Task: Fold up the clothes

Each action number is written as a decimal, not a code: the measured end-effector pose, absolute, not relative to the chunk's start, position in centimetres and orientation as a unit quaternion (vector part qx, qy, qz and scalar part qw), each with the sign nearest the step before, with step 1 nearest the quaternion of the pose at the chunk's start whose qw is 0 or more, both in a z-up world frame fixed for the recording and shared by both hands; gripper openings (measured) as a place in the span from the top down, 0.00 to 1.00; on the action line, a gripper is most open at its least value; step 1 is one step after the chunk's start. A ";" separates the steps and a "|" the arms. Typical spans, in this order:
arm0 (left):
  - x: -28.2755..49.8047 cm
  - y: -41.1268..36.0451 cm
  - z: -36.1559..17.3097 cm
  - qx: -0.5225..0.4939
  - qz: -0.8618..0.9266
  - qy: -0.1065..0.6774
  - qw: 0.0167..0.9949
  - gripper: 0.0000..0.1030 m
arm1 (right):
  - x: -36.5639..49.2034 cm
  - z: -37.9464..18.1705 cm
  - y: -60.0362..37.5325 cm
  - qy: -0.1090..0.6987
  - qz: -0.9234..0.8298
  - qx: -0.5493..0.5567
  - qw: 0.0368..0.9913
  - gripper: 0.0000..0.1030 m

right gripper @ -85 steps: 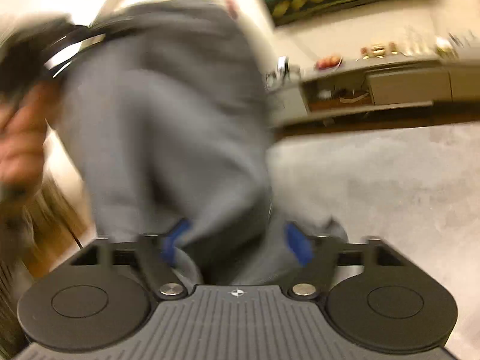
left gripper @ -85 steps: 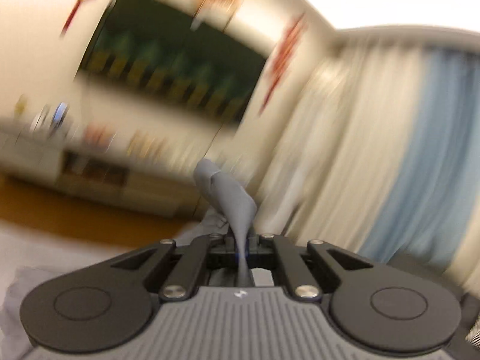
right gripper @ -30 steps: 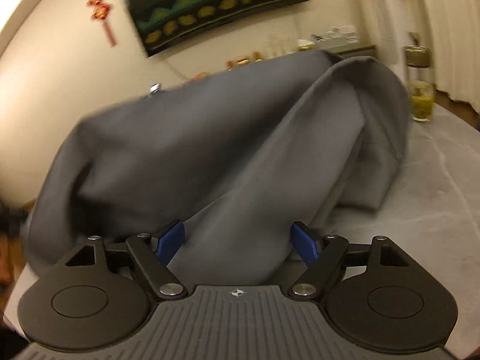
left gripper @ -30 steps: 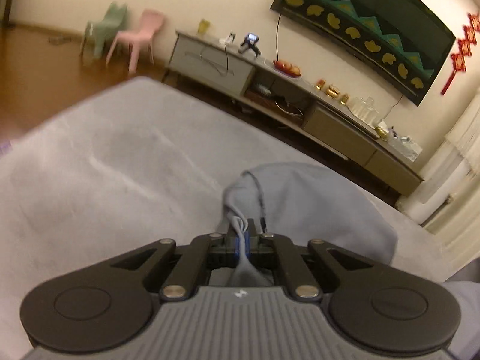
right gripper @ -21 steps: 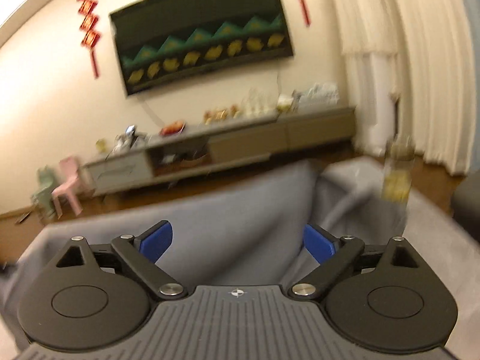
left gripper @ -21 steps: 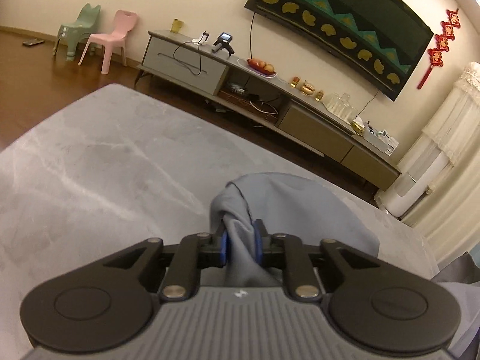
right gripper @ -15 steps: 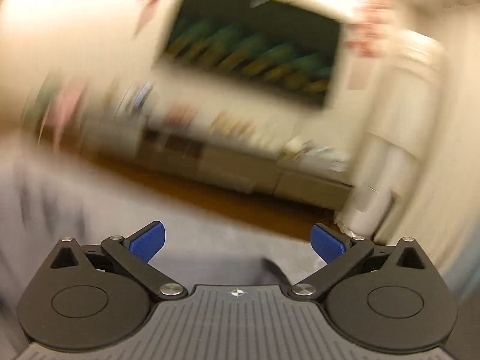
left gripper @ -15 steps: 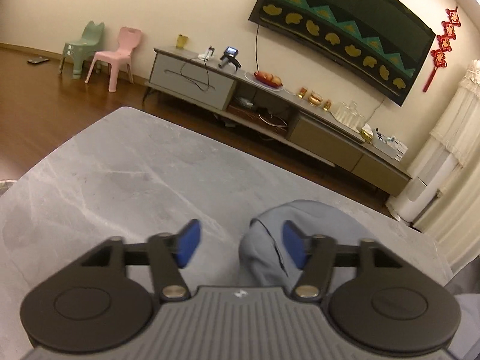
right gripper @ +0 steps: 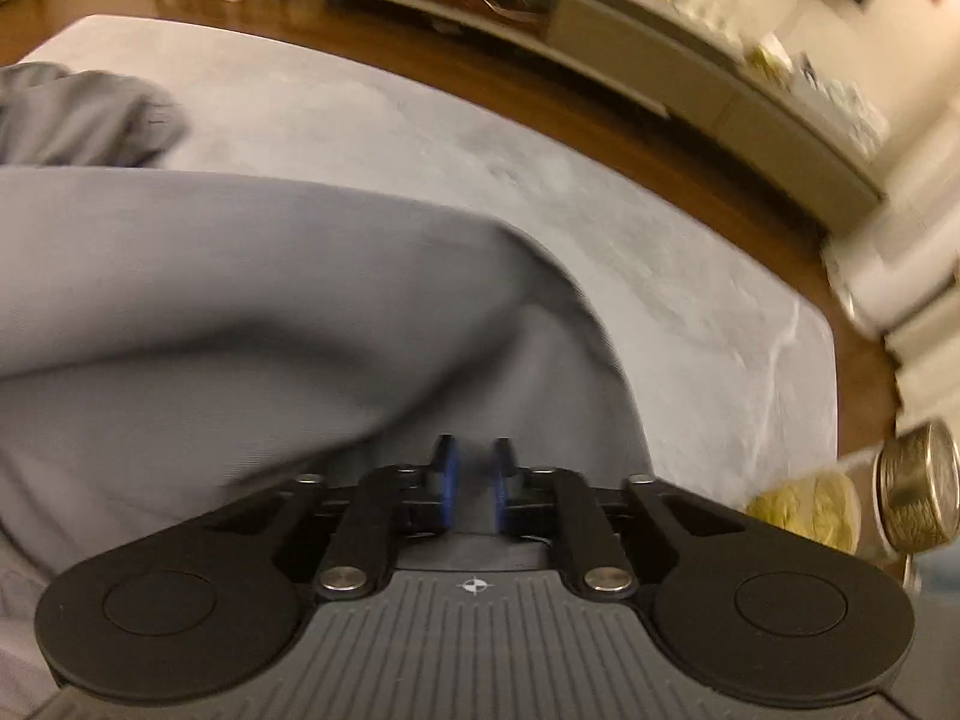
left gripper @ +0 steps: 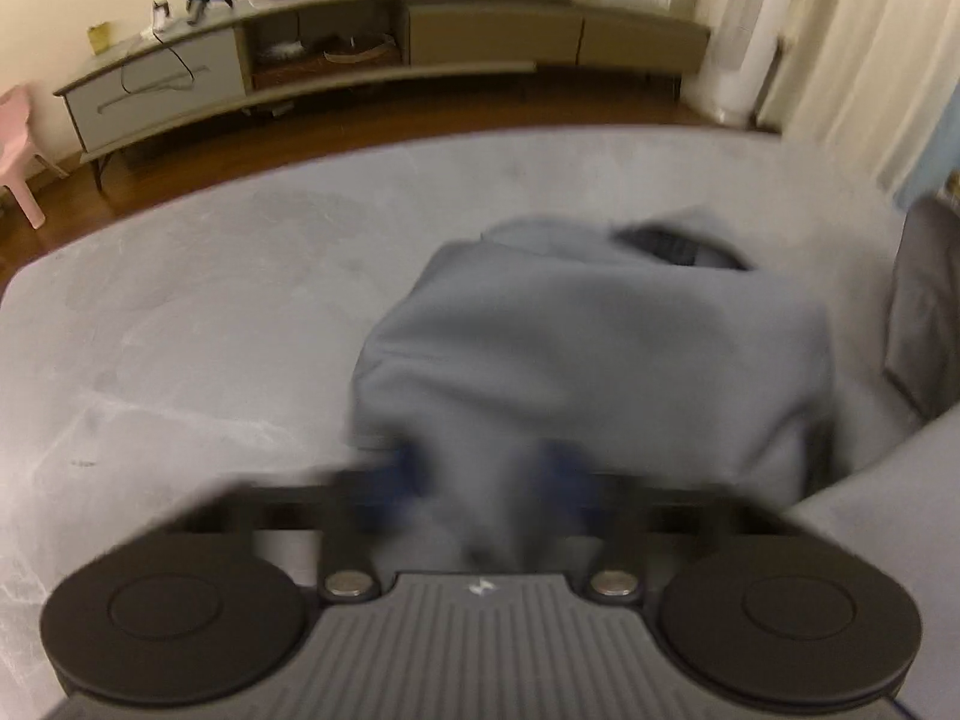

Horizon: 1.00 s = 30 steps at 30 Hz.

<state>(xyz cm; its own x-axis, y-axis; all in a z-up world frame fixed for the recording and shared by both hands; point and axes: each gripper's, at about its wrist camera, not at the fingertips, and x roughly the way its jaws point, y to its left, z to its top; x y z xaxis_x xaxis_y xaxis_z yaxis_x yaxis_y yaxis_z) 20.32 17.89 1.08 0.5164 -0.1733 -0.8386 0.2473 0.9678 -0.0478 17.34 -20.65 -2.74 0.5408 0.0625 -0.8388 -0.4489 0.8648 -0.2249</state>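
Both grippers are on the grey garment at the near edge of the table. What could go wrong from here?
1. The jar with a metal lid stands at the table's right edge, close to the right gripper; a sweep or dragged cloth might knock it.
2. The grey garment lies bunched with an opening facing up, so the next fold may trap wrinkles.
3. The left gripper is blurred, its jaws just closing on fabric; the pinch may be shallow and slip.

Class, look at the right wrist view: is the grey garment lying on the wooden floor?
No. The grey garment lies on the pale grey marbled table, with the wooden floor showing only beyond the table's far edge.
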 end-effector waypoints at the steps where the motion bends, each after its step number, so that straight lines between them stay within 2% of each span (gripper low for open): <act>1: 20.1 17.8 1.1 0.038 -0.119 0.466 0.876 0.95 | 16.6 -1.7 -20.2 0.431 0.149 -0.222 0.862 1.00; 3: 18.9 19.4 2.8 0.002 -0.097 0.426 0.900 0.96 | 15.0 0.3 -19.4 0.380 0.145 -0.242 0.881 1.00; 5: 17.0 22.2 6.0 -0.075 -0.077 0.363 0.926 0.96 | 13.1 4.9 -19.0 0.299 0.129 -0.245 0.913 1.00; 8: 11.0 27.3 12.5 -0.203 -0.050 0.209 0.955 0.96 | 11.2 12.8 -19.5 0.191 0.095 -0.248 0.945 1.00; 11: 3.9 29.8 17.2 -0.254 -0.017 0.061 0.965 0.96 | 11.1 17.8 -20.5 0.131 0.076 -0.249 0.957 1.00; 12: 3.1 29.7 17.4 -0.246 0.003 0.060 0.967 0.96 | 11.4 18.9 -21.0 0.118 0.073 -0.249 0.959 1.00; 13: 2.9 29.4 17.4 -0.233 0.027 0.073 0.969 0.96 | 12.8 18.6 -21.3 0.138 0.091 -0.246 0.955 0.99; 15: 4.7 28.4 15.0 -0.198 0.055 0.164 0.965 0.96 | 16.8 15.1 -20.8 0.206 0.144 -0.240 0.938 0.79; 16: 5.4 28.2 13.6 -0.192 0.062 0.197 0.959 0.95 | 18.4 12.9 -20.2 0.240 0.160 -0.241 0.926 0.39; 17: 5.9 28.0 12.1 -0.192 0.065 0.223 0.954 0.95 | 20.2 10.2 -19.3 0.262 0.167 -0.252 0.916 0.09; 18: 6.0 27.9 10.7 -0.192 0.072 0.236 0.950 0.95 | 22.0 7.5 -18.4 0.284 0.175 -0.263 0.906 0.04; 22: 6.4 28.5 6.8 -0.208 0.093 0.257 0.939 0.94 | 26.0 -0.3 -16.7 0.354 0.208 -0.288 0.865 0.03; 25: 6.8 29.6 4.7 -0.226 0.110 0.264 0.931 0.94 | 28.0 -3.3 -16.1 0.387 0.216 -0.279 0.852 0.02; 28: 6.9 31.4 3.7 -0.235 0.119 0.275 0.925 0.94 | 30.2 -5.6 -14.9 0.385 0.224 -0.290 0.847 0.02; 30: 6.9 32.6 3.8 -0.245 0.124 0.273 0.922 0.94 | 30.7 -5.8 -13.7 0.350 0.226 -0.321 0.851 0.02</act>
